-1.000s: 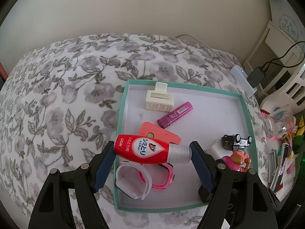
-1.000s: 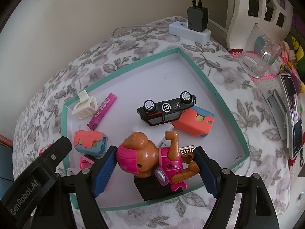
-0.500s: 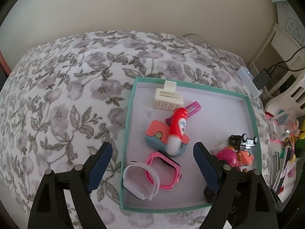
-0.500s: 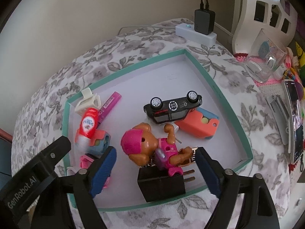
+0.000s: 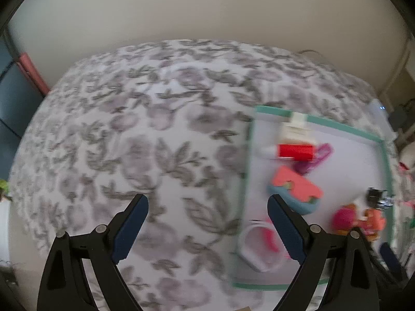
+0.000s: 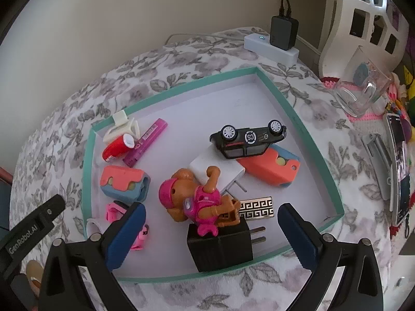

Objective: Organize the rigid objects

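A teal-rimmed tray (image 6: 181, 88) lies on the floral cloth. My right gripper (image 6: 211, 208) hangs over its near edge, its jaws opening. The pink-and-brown toy dog (image 6: 197, 202) lies loose between them on a black charger (image 6: 220, 246), touched by neither pad. The red bottle (image 6: 116, 147) rests by a cream clip (image 6: 122, 127) and a purple marker (image 6: 146, 142). In the blurred left wrist view, my left gripper (image 5: 206, 202) is over bare cloth left of the tray (image 5: 337, 127), jaws opening and empty. The red bottle (image 5: 295, 151) lies inside the tray.
The tray also holds an overturned black toy car (image 6: 249, 140), two coral-and-blue cases (image 6: 124, 184), a white plug (image 6: 215, 171) and a pink watch (image 6: 114, 212). A power strip (image 6: 272, 49), a glass (image 6: 363, 93) and a phone (image 6: 400, 168) lie to the right.
The left gripper let go of the red bottle, which dropped into the tray, and then swung left over the cloth. The right gripper opened off the toy dog, which settled onto the black charger.
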### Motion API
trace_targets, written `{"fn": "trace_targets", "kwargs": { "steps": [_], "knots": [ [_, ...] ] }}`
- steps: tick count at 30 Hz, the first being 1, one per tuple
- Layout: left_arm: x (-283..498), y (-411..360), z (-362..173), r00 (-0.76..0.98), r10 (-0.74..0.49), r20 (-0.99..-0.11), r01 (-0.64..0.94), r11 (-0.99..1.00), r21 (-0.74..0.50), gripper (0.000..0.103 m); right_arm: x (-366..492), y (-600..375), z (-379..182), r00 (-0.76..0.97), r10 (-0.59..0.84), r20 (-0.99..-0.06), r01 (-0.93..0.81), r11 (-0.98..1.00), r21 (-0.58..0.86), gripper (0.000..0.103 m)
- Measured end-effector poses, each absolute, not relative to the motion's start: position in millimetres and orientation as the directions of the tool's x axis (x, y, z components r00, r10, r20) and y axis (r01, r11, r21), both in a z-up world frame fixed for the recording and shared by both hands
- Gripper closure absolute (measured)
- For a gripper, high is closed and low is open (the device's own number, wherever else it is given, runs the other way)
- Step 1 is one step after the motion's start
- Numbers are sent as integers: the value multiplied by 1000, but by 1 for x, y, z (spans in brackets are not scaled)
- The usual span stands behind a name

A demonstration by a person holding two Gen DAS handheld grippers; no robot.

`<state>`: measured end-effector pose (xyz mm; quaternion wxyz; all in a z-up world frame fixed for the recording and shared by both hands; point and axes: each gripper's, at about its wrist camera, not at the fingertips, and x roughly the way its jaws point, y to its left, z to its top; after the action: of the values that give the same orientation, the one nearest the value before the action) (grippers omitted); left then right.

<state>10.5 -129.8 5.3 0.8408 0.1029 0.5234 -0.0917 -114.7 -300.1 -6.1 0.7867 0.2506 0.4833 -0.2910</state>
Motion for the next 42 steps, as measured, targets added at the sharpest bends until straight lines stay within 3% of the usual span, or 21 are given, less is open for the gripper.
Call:
{"fn": "trace_targets", "kwargs": {
  "steps": [17,42],
  "knots": [
    [-6,-95,-5,419,88,-904,277,936,219,10,-116,-260,11,381,-231,-895,640,764,76,0],
    [-29,-48,16,440,36,-898,229,962,151,10,-129,-226,28,395,-199,-897,569,819,69,0]
  ]
}}
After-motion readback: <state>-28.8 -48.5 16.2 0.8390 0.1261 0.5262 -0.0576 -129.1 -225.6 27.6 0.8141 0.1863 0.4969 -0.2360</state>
